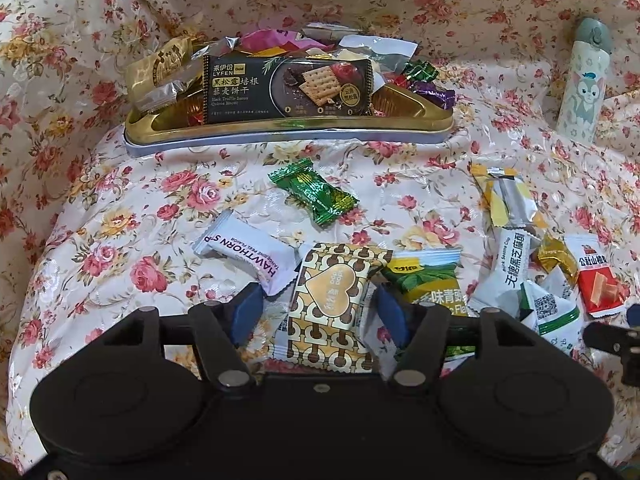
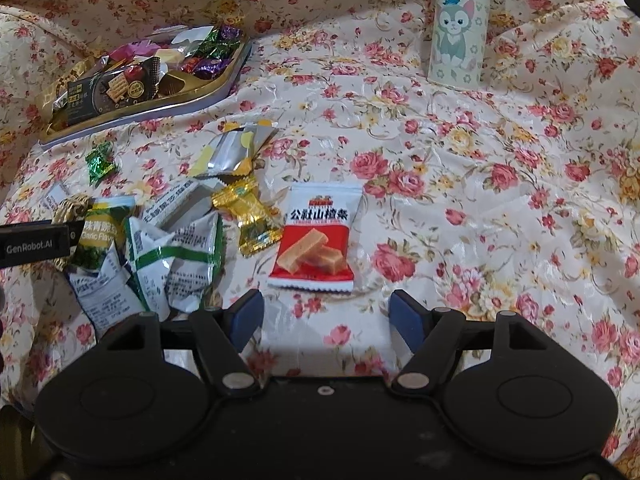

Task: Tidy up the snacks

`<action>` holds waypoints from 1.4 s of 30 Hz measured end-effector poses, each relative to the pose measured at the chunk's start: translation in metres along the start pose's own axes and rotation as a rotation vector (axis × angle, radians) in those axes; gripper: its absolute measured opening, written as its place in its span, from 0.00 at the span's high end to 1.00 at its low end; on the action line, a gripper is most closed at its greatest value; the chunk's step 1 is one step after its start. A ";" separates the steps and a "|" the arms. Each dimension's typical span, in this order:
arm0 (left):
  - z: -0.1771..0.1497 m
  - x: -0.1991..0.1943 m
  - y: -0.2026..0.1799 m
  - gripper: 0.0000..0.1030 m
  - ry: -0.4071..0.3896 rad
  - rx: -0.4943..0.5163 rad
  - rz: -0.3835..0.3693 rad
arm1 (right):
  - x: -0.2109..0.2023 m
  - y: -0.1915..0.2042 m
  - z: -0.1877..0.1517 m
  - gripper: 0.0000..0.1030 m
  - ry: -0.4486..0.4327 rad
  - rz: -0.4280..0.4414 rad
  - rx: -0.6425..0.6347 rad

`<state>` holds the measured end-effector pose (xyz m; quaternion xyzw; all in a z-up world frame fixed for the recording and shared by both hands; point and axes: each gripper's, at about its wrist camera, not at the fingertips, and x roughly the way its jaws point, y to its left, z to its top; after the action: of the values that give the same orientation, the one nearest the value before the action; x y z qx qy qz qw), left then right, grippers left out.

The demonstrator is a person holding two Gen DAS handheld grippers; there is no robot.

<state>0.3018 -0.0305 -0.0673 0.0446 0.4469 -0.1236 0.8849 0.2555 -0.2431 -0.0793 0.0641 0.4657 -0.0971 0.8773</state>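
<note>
item: loose snacks on a floral cloth point(image 1: 120, 208), partly gathered in a gold tray point(image 1: 280, 130).

gold tray: shallow, gold inside with a pale blue outer edge, at the far side of the cloth. it holds a black cracker packet point(image 1: 286, 90) printed with a square cracker, a gold-and-white packet point(image 1: 156, 76) at its left end, and purple and green foil sweets point(image 1: 424, 80) at its right end, with more wrappers heaped behind.

loose on the cloth, nearer than the tray:
- green foil candy point(image 1: 314, 196), twisted ends, lying alone near the tray.
- white hawthorn packet point(image 1: 248, 258), serrated ends.
- gold-and-brown patterned packet point(image 1: 334, 304) with a heart on it, lying between the left gripper point(image 1: 320, 310) fingers; the blue pads stand apart on either side and do not visibly press it.
- green pea packet point(image 1: 430, 284), just right of the patterned one.
- white sesame stick packet point(image 1: 514, 256), long and narrow.
- yellow-and-silver wrapper point(image 2: 236, 148), torn and empty-looking.
- yellow foil candy point(image 2: 252, 216).
- crumpled white-and-green wrappers point(image 2: 176, 256).
- red-and-white hawthorn bar packet point(image 2: 318, 236), flat, just ahead of the right gripper point(image 2: 326, 312), whose fingers are spread with only cloth between them.

also present: pale bottle with a cartoon cat point(image 2: 458, 36), upright at the far right.
</note>
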 end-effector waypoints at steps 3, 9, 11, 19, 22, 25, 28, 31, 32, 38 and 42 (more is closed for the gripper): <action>0.000 0.001 -0.001 0.36 0.000 0.006 0.002 | 0.006 0.001 0.006 0.27 -0.005 -0.003 0.000; -0.001 0.000 -0.001 0.35 -0.006 0.004 0.005 | 0.017 0.004 0.020 0.26 -0.022 -0.017 -0.004; 0.000 0.000 -0.001 0.35 -0.006 0.004 0.006 | 0.021 0.005 0.023 0.25 -0.028 -0.023 -0.009; 0.000 0.000 -0.001 0.35 -0.004 0.002 0.005 | 0.027 0.008 0.028 0.26 -0.063 -0.040 -0.027; 0.000 0.001 -0.001 0.35 -0.003 0.002 0.006 | 0.025 0.008 0.026 0.30 -0.072 -0.039 -0.031; 0.001 0.001 -0.001 0.35 0.000 0.000 0.007 | 0.021 0.005 0.024 0.39 -0.075 -0.036 -0.025; 0.001 0.001 -0.002 0.35 0.001 0.004 0.012 | 0.018 0.001 0.022 0.50 -0.071 -0.031 -0.009; 0.001 0.000 -0.002 0.39 0.002 0.004 0.019 | 0.014 -0.003 0.020 0.58 -0.066 -0.026 -0.002; 0.001 -0.001 -0.001 0.42 0.003 0.002 0.022 | 0.013 -0.004 0.018 0.58 -0.063 -0.022 0.001; 0.001 -0.009 0.002 0.55 0.031 -0.014 0.018 | 0.001 -0.014 0.005 0.62 -0.048 -0.007 0.029; -0.005 -0.016 0.001 0.55 0.056 -0.022 -0.003 | -0.010 -0.021 -0.008 0.62 -0.046 0.004 0.059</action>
<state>0.2889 -0.0255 -0.0573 0.0377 0.4731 -0.1187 0.8722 0.2387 -0.2605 -0.0759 0.0887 0.4420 -0.1107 0.8857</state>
